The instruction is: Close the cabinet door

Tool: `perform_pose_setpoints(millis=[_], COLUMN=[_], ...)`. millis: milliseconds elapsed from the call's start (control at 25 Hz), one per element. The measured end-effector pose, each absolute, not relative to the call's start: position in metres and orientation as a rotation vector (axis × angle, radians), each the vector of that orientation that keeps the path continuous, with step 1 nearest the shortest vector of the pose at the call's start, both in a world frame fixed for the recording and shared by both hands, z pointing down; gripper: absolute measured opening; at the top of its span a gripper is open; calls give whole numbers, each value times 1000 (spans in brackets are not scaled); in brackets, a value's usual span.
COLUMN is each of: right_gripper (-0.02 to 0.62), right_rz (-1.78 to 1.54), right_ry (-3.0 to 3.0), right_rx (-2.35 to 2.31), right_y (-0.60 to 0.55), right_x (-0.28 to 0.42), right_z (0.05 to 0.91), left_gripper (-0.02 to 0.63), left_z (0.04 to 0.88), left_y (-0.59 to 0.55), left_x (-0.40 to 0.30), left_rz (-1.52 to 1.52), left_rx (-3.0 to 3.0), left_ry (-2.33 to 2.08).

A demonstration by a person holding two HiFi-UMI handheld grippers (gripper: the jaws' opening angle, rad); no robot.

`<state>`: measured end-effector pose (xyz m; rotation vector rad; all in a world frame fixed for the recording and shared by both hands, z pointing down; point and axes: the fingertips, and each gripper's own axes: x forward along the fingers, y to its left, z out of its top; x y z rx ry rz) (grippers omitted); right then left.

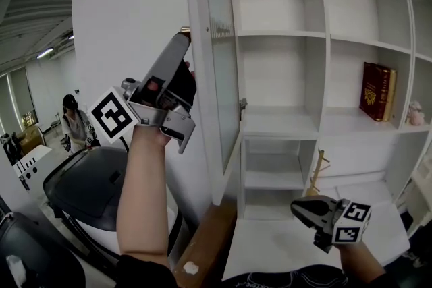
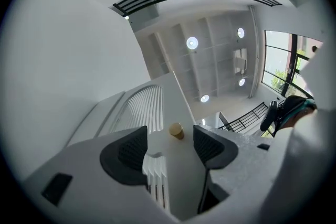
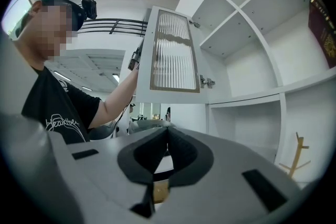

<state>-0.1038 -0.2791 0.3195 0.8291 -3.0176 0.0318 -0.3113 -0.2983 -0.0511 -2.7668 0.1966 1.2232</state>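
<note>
The white cabinet door (image 1: 217, 71) with a ribbed glass panel stands swung out, edge-on in the head view. My left gripper (image 1: 183, 44) is raised against the door's outer face by the brass knob (image 1: 184, 30). In the left gripper view the knob (image 2: 176, 131) sits just ahead of the left gripper (image 2: 170, 147), between its open jaws, and the door edge (image 2: 173, 107) runs between them. My right gripper (image 1: 297, 207) hangs low at the right, shut on nothing. In the right gripper view the right gripper (image 3: 167, 150) points toward the door (image 3: 170, 52).
White open shelves (image 1: 283, 121) hold a red book (image 1: 376, 91) and a small figurine (image 1: 414, 112). A wooden stand (image 1: 317, 172) rises from the white desk (image 1: 270, 246). A dark chair (image 1: 94, 192) stands at the left, with a person (image 1: 73, 121) far behind.
</note>
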Motion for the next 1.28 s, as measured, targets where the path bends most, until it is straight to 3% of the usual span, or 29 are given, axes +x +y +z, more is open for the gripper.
perform_pose_setpoints(millis=[160,520,1280], right_gripper=[8,6,6], right_rz=[44,52,158], right_ry=[-3037,-3012,-3066], right_rx=[843,909,895], right_y=[-274,-279,-279], right_x=[-96,-81,-99], right_z=[318,327,343], left_gripper=[269,91,84], left_z=[-51,-55,-56], left_y=[-295,-282,-279], left_x=[-312,-309,-309], left_rz=[1255,1218,1275], left_rx=[-2764,-2711,-2718], left_ry=[143,62,30])
